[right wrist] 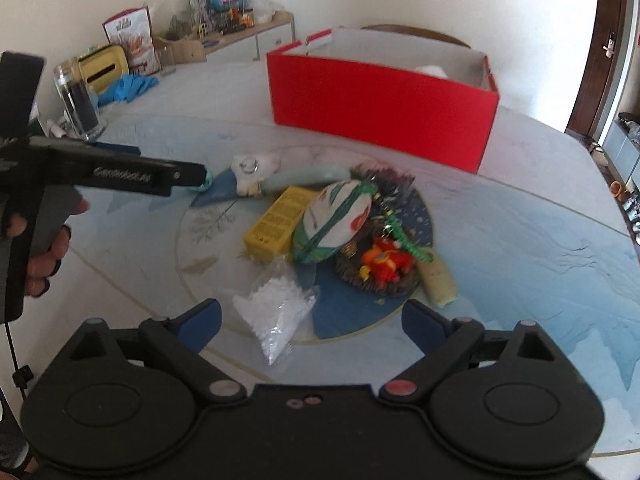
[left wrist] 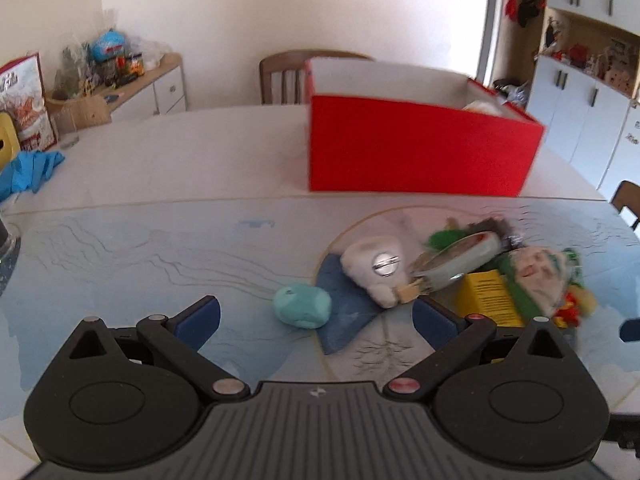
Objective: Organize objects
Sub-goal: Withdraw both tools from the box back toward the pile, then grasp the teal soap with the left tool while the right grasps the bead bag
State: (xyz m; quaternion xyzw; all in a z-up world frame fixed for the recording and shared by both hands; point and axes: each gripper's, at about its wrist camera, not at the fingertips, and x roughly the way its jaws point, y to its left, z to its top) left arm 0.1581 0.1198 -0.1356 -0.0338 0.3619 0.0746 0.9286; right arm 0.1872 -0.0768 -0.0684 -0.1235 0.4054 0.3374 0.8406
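Both hands are reaching in for a pick, each aimed down at the heap of small things on the blue patterned table [right wrist: 520,248]. The left tongs [left wrist: 316,312] stand wide and empty, with the soft turquoise lump [left wrist: 302,306] lying on the table between their blue pads, not yet touched. The right tongs [right wrist: 312,316] are likewise spread and hold nothing; the clear plastic bag of white beads [right wrist: 276,312] lies just ahead, between the tips. I judge the next move to be a further drop so the pads bracket each item, then a squeeze, then a carry to the open red cardboard box [left wrist: 420,152] at the back of the table.

The left view alone shows the turquoise lump whole, beside the white tooth-shaped plush [left wrist: 378,270]. The right view alone shows the bag of beads, the pale green roll [right wrist: 438,282] at the heap's far side, the person's left hand [right wrist: 40,256] on its handle, and the yellow carton [right wrist: 276,222] unblocked.
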